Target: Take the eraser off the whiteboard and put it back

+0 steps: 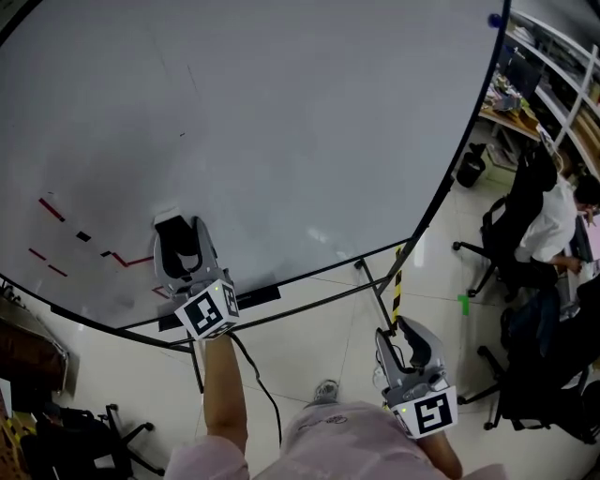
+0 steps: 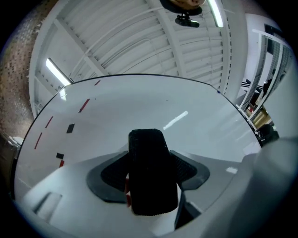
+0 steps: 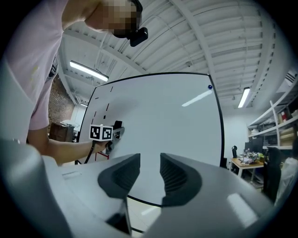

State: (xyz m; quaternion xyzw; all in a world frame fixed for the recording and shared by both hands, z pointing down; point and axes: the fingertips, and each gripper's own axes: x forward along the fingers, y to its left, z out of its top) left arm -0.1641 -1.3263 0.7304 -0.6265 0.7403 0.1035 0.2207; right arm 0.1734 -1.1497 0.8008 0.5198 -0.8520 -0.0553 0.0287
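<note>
The black eraser (image 1: 172,231) with a ribbed face (image 2: 152,176) sits pressed against the lower left of the whiteboard (image 1: 281,122). My left gripper (image 1: 178,246) is shut on it, one jaw on each side (image 2: 151,174). Red and black marks (image 1: 52,209) lie on the board just left of the eraser, with more red strokes (image 1: 131,261) beside it. My right gripper (image 1: 410,349) hangs low at the right, off the board, near its lower right corner. Its jaws (image 3: 150,174) stand a little apart with nothing between them. The right gripper view shows the left gripper (image 3: 111,132) at the board.
The board stands on a black frame with a leg (image 1: 375,291) and a dark tray strip (image 1: 258,298) along its lower edge. A blue magnet (image 1: 494,20) sits at its top right corner. At the right are office chairs, a seated person (image 1: 553,220), a bin (image 1: 469,169) and desks.
</note>
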